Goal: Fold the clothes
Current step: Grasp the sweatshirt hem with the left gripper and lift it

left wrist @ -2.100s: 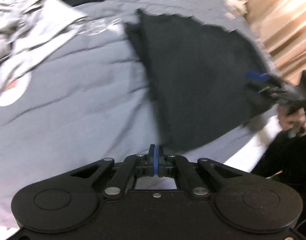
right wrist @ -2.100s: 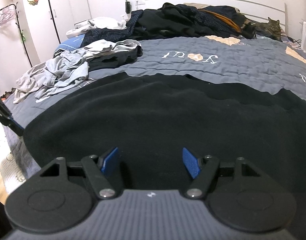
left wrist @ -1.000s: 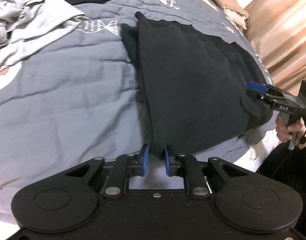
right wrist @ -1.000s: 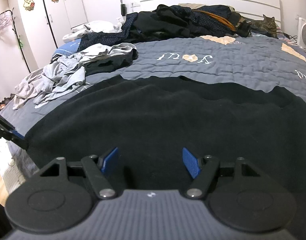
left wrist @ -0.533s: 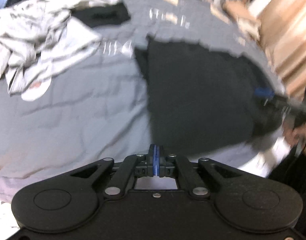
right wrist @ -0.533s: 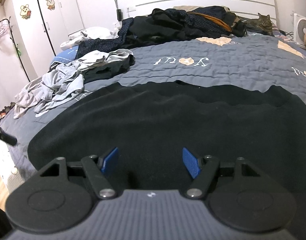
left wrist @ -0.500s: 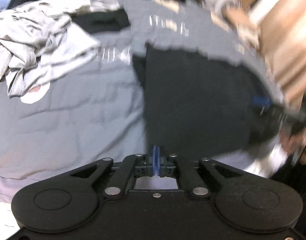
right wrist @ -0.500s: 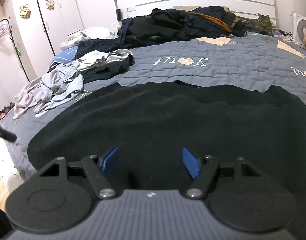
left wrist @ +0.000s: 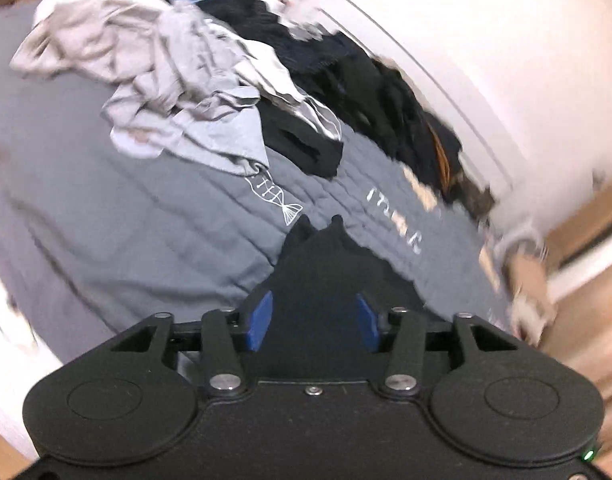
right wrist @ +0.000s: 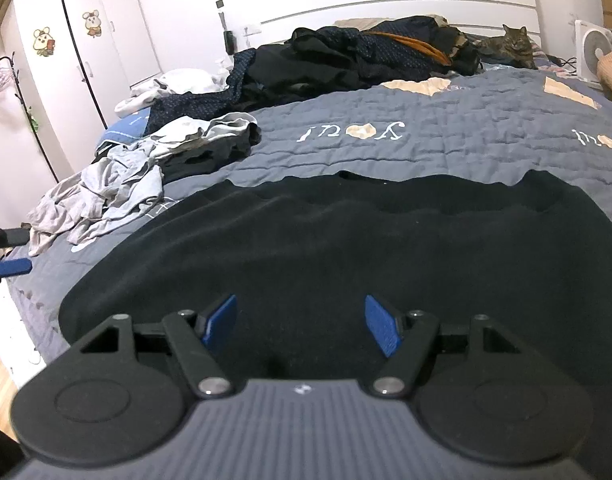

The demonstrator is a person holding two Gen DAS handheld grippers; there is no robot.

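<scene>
Lying spread flat across the grey quilted bed [right wrist: 446, 148], the black garment [right wrist: 346, 240] fills the middle and lower part of the right wrist view, its wavy far edge running across the centre of the frame. The right tongs [right wrist: 301, 326] hover low over its near part with their blue pads set wide apart, pressing on nothing. In the blurred, tilted left wrist view the left tongs [left wrist: 312, 322] are opening; the dark cloth [left wrist: 322, 264] shows between and beyond the pads, which do not press on it. One blue pad of the left tongs also pokes in at the left edge of the right wrist view. A heap of light grey clothes [right wrist: 105, 196] sits at the middle left of that frame, a pile of dark clothes [right wrist: 346, 60] at the upper centre by the white headboard [right wrist: 406, 4], and a tabby cat [right wrist: 510, 46] lies at the upper right
</scene>
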